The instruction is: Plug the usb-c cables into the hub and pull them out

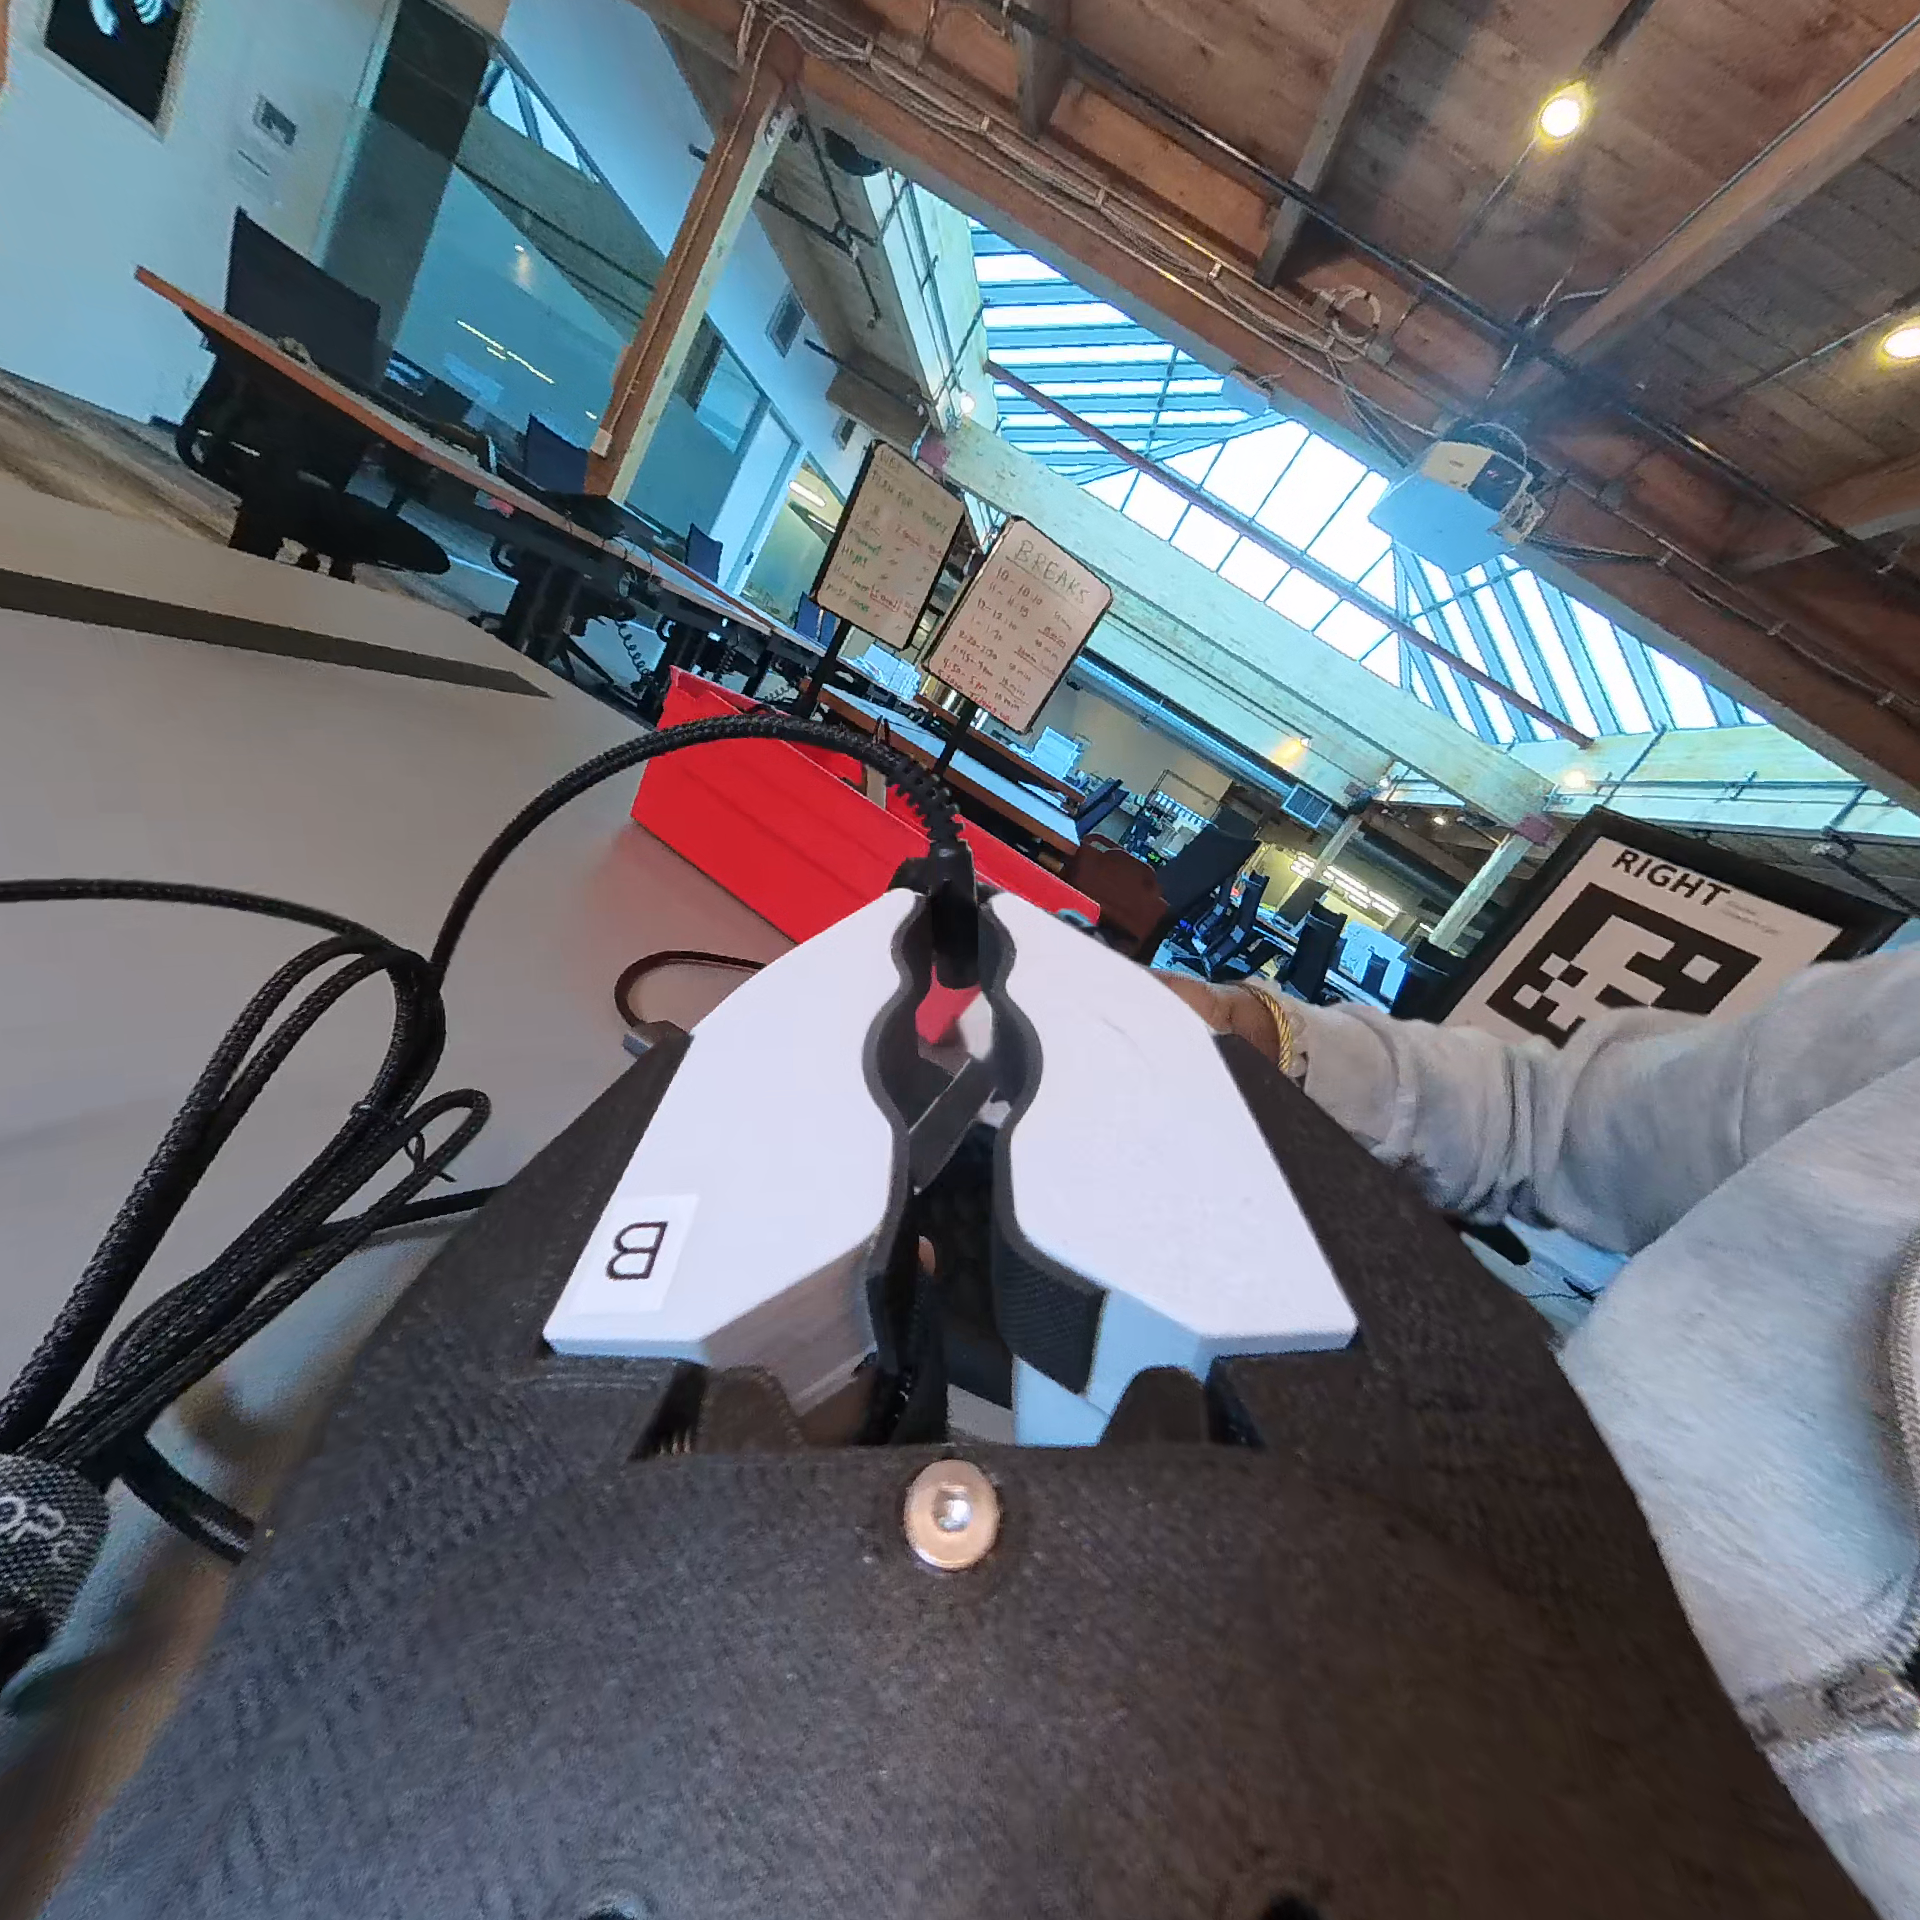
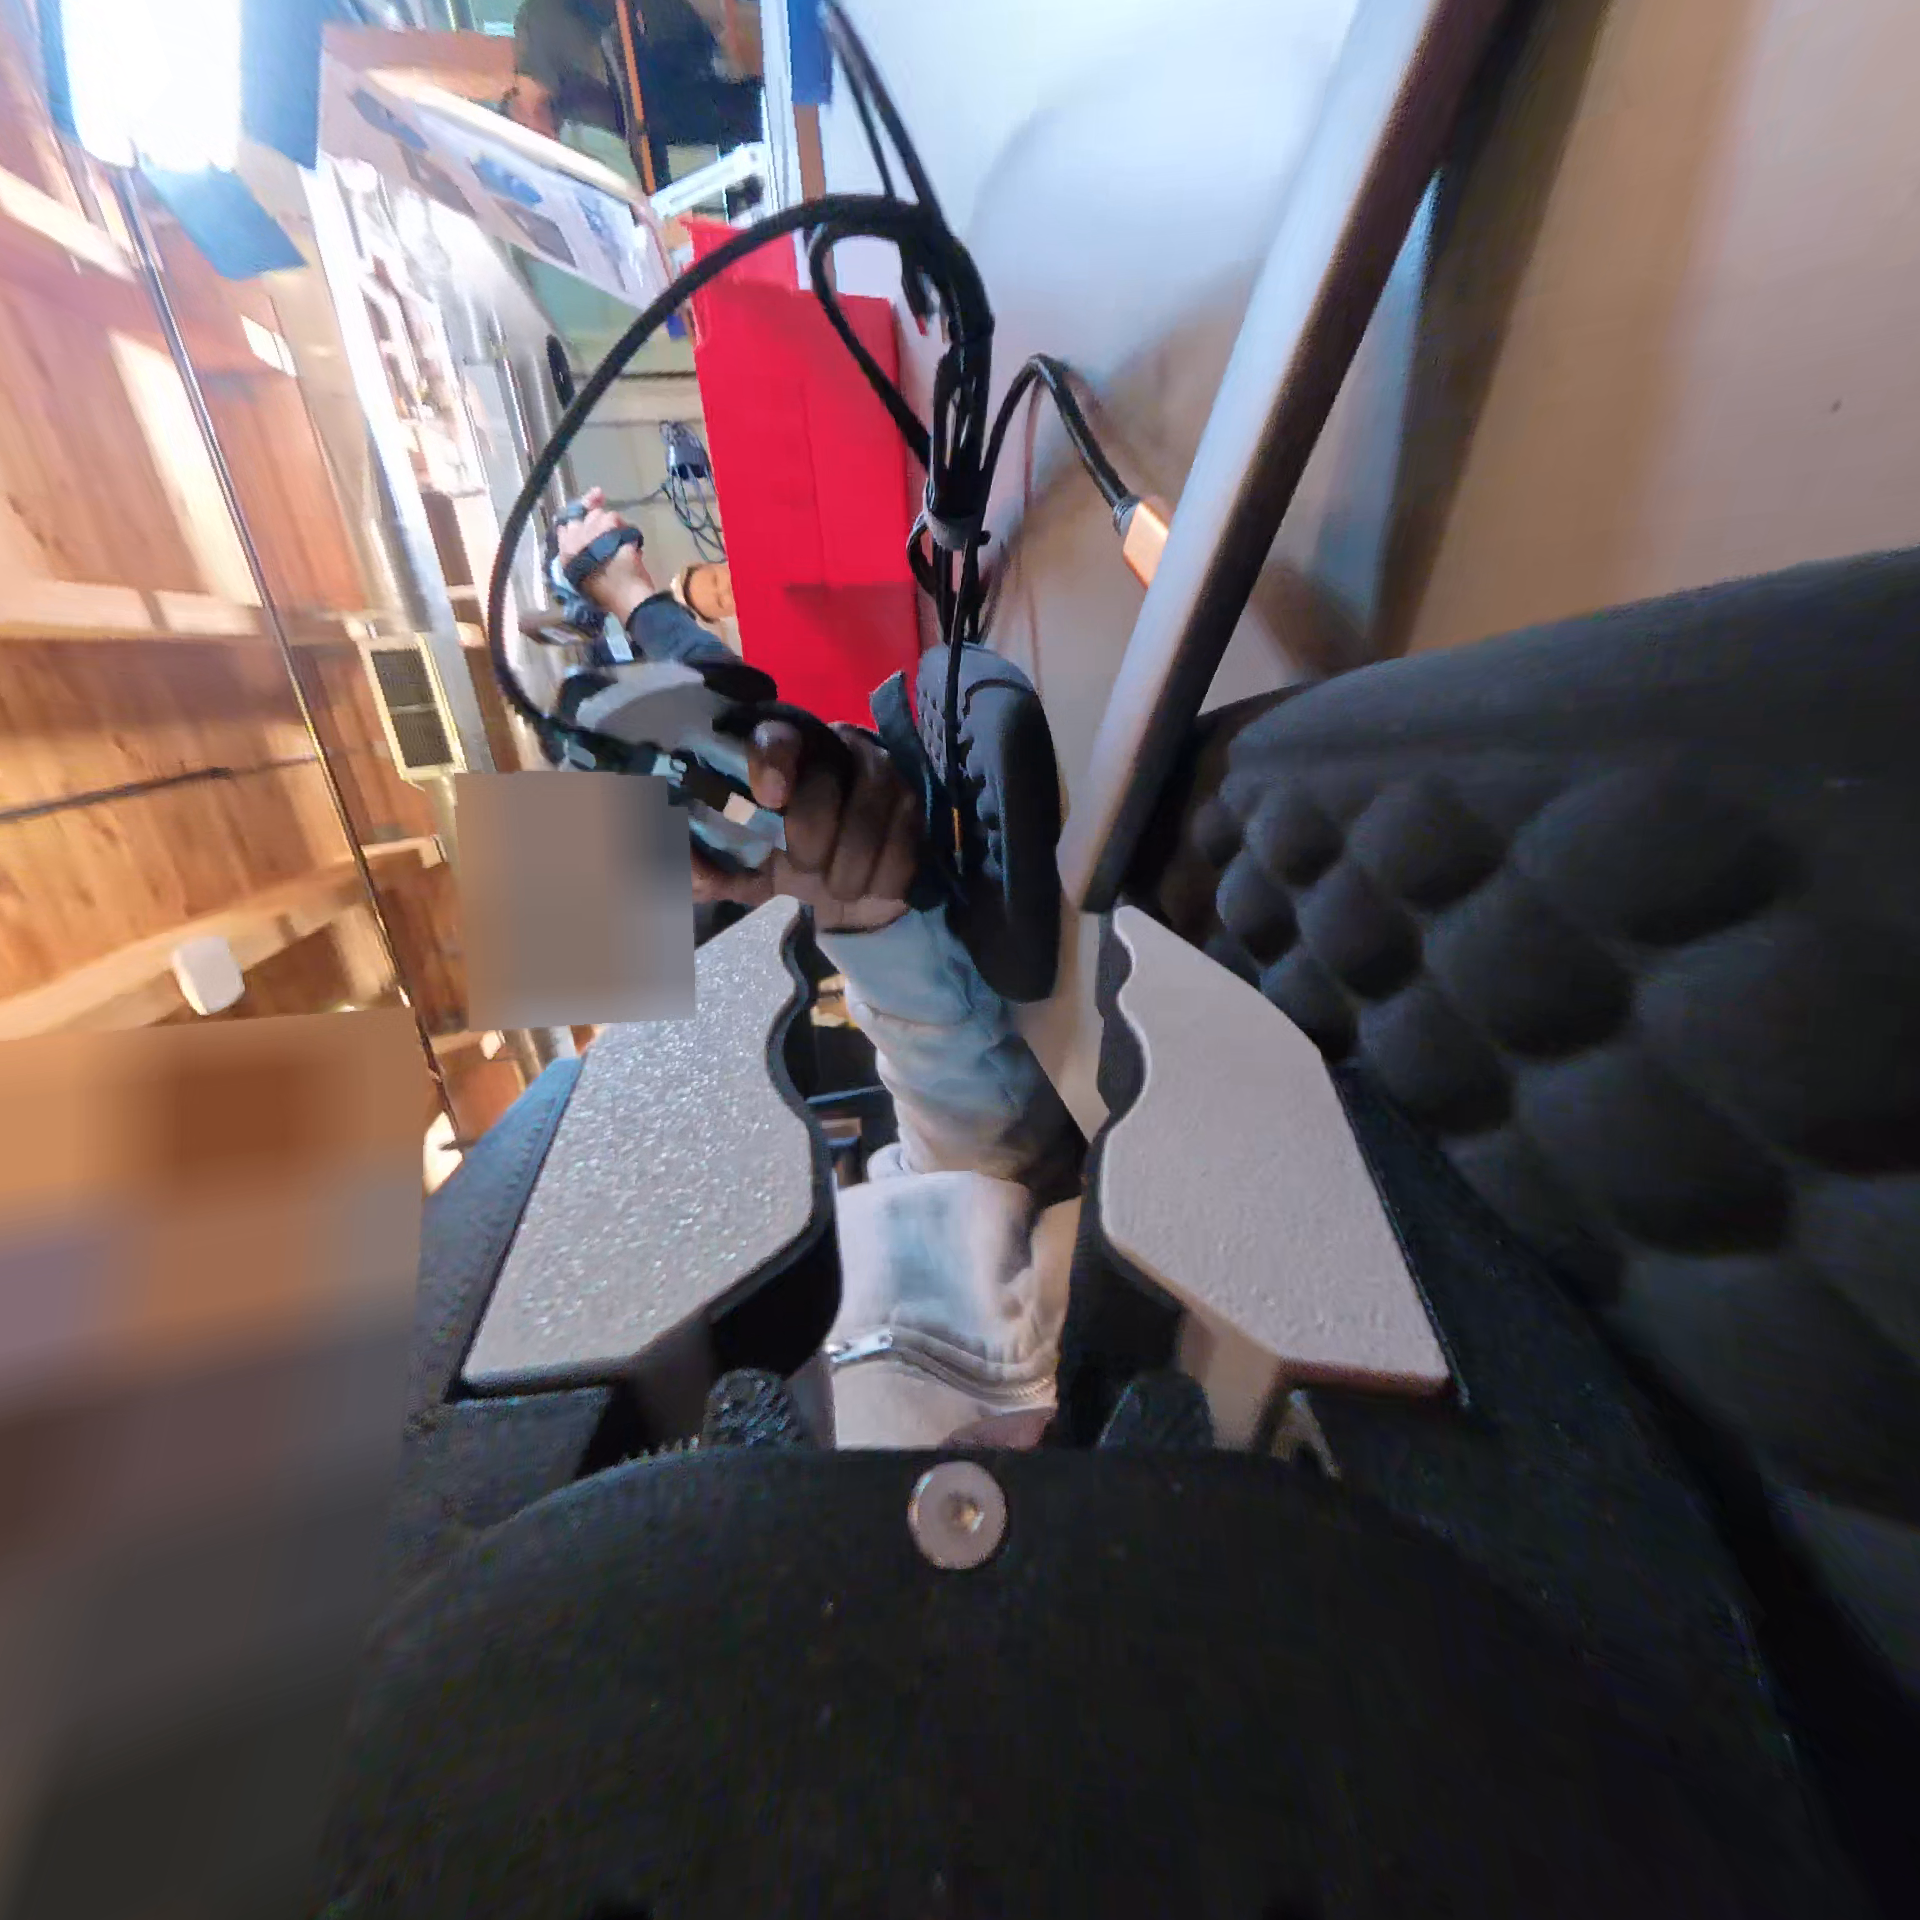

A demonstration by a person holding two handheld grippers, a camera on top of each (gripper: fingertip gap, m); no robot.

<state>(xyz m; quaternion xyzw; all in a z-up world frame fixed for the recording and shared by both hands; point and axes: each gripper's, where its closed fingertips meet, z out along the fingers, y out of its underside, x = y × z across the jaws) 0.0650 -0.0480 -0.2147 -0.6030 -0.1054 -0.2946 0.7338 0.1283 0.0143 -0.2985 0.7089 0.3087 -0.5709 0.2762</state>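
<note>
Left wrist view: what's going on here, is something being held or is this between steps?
A person is working with a handheld gripper in each hand. The left gripper is shut on a black braided cable near its plug end, lifted above the grey table, with the rest looping back to a bundle of cables. The right gripper is open and holds nothing. A small hub lies on the table; nothing is being plugged in right now.

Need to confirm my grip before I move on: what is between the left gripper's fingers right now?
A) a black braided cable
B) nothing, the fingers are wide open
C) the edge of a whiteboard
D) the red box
A: in the left wrist view the left gripper has its fingers closed on the black braided cable, which arcs off to the left over the table.
</note>
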